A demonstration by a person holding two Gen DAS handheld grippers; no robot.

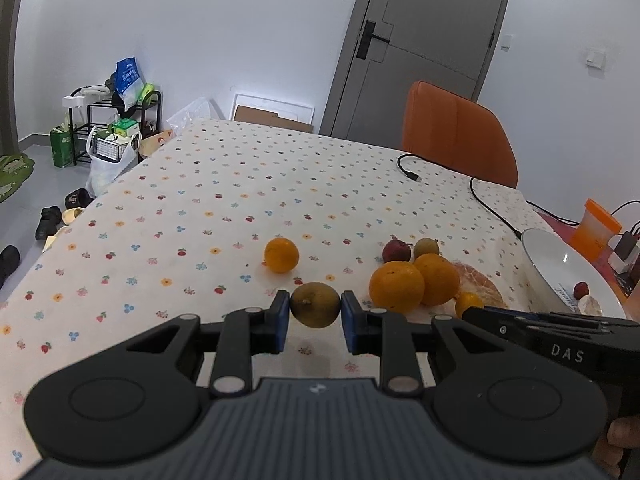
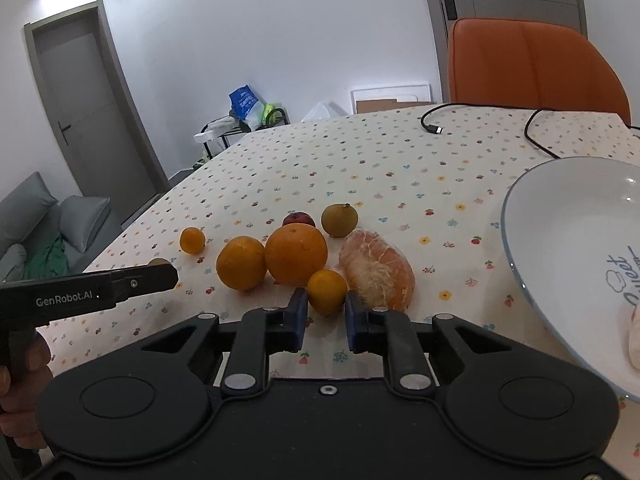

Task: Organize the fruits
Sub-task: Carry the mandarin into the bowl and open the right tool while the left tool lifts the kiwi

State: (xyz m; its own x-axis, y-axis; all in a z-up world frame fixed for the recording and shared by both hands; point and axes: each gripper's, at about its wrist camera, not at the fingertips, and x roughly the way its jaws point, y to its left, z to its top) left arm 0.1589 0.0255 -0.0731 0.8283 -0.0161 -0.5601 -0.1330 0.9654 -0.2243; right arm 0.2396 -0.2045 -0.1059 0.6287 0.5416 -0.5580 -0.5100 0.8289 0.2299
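Jaws of my left gripper (image 1: 315, 309) clench a brownish-green fruit (image 1: 315, 305); my right gripper (image 2: 326, 311) clamps a small tangerine (image 2: 327, 291).

Floral-clothed table (image 1: 200, 216): fruit (image 2: 296, 254), plate (image 2: 520, 248), cable (image 1: 486, 204).

White plate (image 2: 520, 240): right side cut off by frame edge; pale item (image 2: 634, 340) on it partly cropped.

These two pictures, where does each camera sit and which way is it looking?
Left wrist: sits behind the left tongs, looking across the table at a brownish fruit between its pads; the right tongs and some fingers show.
Right wrist: sits behind the right tongs, facing a small orange; the left tongs and a hand show.
Shared: the two large oranges, bowl, orange chair.
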